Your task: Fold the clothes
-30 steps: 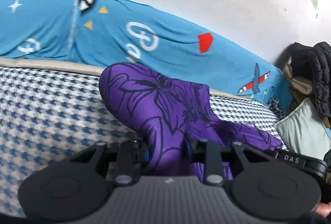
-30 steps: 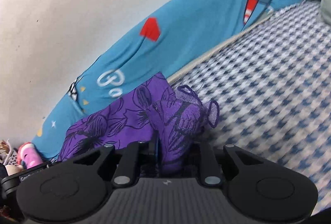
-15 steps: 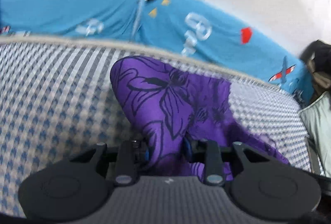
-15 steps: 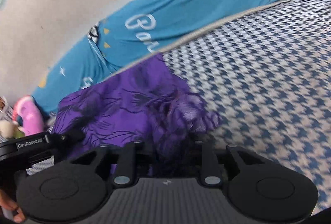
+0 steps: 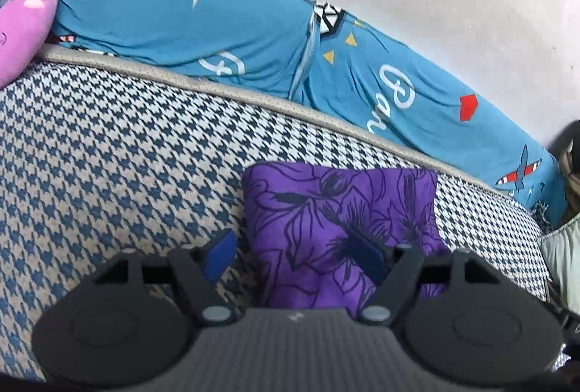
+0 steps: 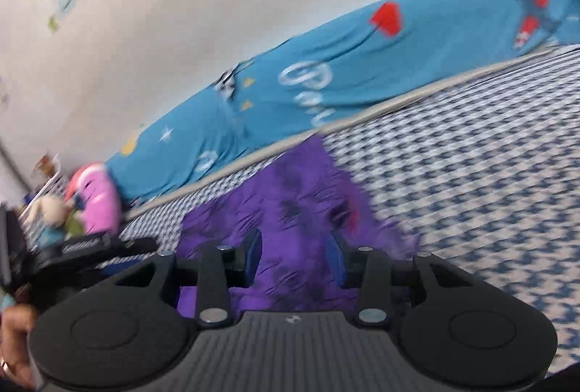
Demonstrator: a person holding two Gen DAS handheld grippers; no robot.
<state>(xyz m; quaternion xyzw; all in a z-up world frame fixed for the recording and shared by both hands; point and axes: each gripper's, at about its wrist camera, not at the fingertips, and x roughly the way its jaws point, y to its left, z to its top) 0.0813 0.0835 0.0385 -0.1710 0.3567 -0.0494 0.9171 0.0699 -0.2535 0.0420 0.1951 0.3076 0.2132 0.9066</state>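
The purple floral garment (image 5: 337, 207) lies folded into a flat rectangle on the blue-and-white houndstooth mattress (image 5: 108, 156). My left gripper (image 5: 293, 256) is open wide over its near left edge; one blue pad rests over the cloth, the other over bare mattress. In the blurred right wrist view the same garment (image 6: 290, 196) spreads flat on the mattress (image 6: 471, 156). My right gripper (image 6: 294, 254) hangs over its near end, jaws partly apart, with cloth showing below the gap and nothing pinched that I can make out.
A blue printed sheet (image 5: 181, 29) runs along the white wall behind the mattress. A pink plush toy (image 5: 25, 4) sits at the far left. A pale pillow (image 5: 562, 254) and dark clothing (image 5: 572, 153) are at the right edge. A hand (image 6: 14, 337) holds the other gripper.
Both grippers carried the bunched purple garment down, and it now lies flat. The left gripper has opened wide and let go. The right gripper's jaws have widened.
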